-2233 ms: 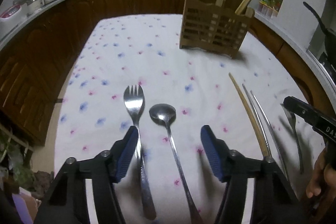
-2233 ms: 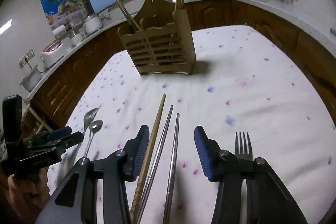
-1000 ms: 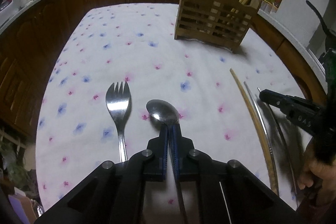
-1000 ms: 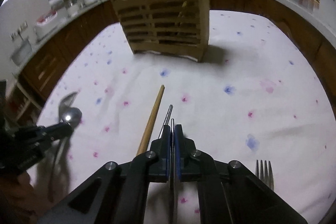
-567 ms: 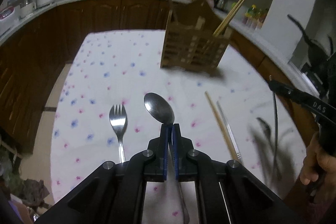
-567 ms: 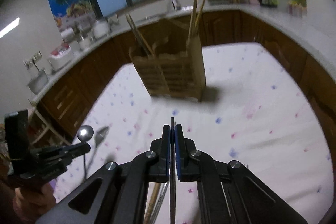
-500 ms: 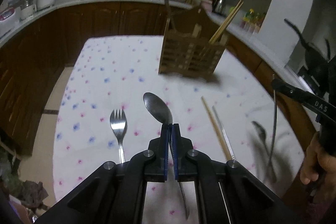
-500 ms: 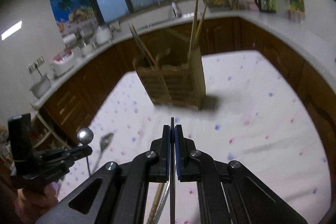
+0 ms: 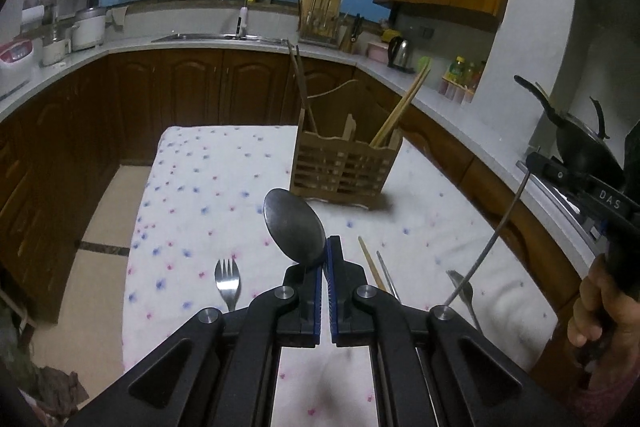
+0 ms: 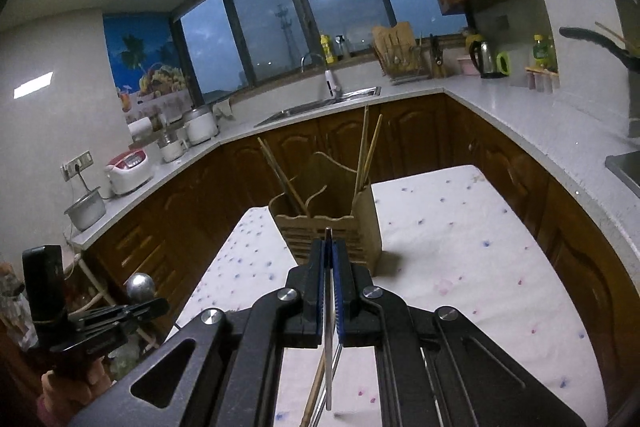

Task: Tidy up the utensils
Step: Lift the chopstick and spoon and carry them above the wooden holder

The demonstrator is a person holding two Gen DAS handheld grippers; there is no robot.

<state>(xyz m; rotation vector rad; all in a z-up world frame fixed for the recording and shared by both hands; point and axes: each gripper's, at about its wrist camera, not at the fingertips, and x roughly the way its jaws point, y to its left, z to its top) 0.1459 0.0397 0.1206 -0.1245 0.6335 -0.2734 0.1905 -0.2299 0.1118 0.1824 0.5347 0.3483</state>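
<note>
My left gripper (image 9: 327, 259) is shut on a steel spoon (image 9: 294, 225), its bowl raised above the table. My right gripper (image 10: 329, 259) is shut on a metal chopstick (image 10: 328, 355) that hangs down below the fingers; it also shows in the left wrist view (image 9: 486, 253). The wooden utensil holder (image 9: 346, 171) stands at the table's far side with wooden chopsticks (image 9: 400, 107) in it; it sits just beyond my right gripper (image 10: 332, 227). A fork (image 9: 227, 283), a wooden chopstick (image 9: 372, 263), a metal chopstick (image 9: 387, 277) and another utensil (image 9: 462, 291) lie on the cloth.
The table wears a white cloth with small flowers (image 9: 200, 195). Brown cabinets and a pale counter (image 10: 520, 131) run around it, with a sink (image 10: 320, 105), rice cookers (image 10: 128, 173) and a kettle (image 10: 486, 59). A black pan (image 9: 580, 143) sits at the right.
Both grippers closed on their utensils and lifted them off the cloth. Both have risen higher and tilted up, so the holder now sits lower in view.
</note>
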